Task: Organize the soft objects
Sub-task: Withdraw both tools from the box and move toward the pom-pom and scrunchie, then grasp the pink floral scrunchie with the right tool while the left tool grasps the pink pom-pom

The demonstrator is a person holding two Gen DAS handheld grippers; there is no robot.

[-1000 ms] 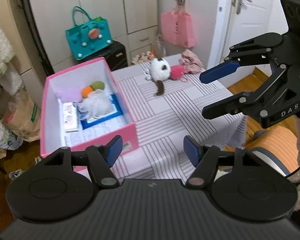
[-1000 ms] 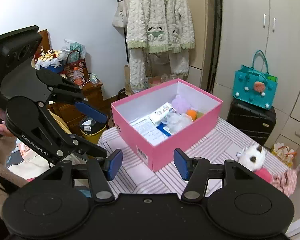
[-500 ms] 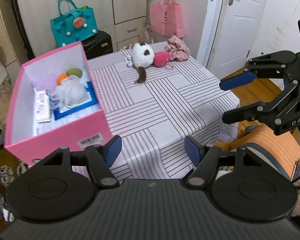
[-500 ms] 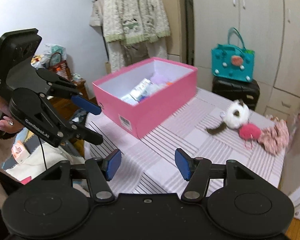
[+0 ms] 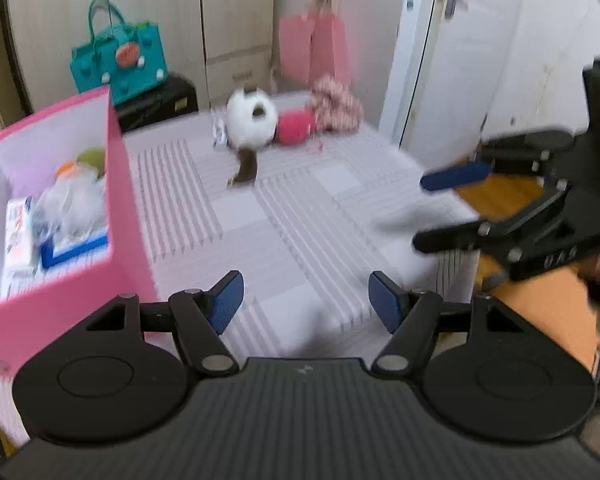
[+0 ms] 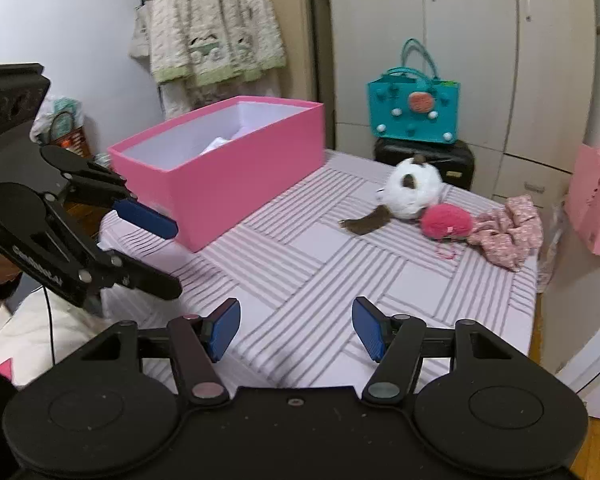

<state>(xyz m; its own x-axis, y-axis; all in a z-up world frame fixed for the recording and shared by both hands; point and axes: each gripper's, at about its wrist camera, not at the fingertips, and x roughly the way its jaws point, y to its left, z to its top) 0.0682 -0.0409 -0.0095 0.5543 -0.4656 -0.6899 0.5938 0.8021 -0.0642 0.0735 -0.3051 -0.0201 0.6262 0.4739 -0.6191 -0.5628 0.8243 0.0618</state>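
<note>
**Currently: both grippers empty over the table, toys at far edge**

Landmark is the pink box [image 6: 220, 168]. It stands on a table [image 6: 340, 256] covered in a grey-striped cloth. Behind the box: a cream knit garment [image 6: 212, 24] on hangers and pale wardrobe doors [image 6: 472, 40]. Right of it, off the table, a teal bag [image 6: 414, 110] sits on a black case [image 6: 424, 160]. A white door [image 5: 456, 60] is further right.

Box is open-topped. In it: a white mesh puff [image 5: 72, 204], an orange and green ball [image 5: 82, 162], a printed pack [image 5: 18, 228], a blue-edged flat item [image 5: 74, 246].

Soft objects lie well right of the box on the cloth: white plush [image 6: 410, 188] with brown tail, pink pompom [image 6: 446, 220] touching it, floral fabric [image 6: 508, 230] just beside that.

Left gripper [image 5: 304, 300]: jaws apart, nothing between. Right gripper [image 6: 296, 328]: jaws opening, nothing between.
</note>
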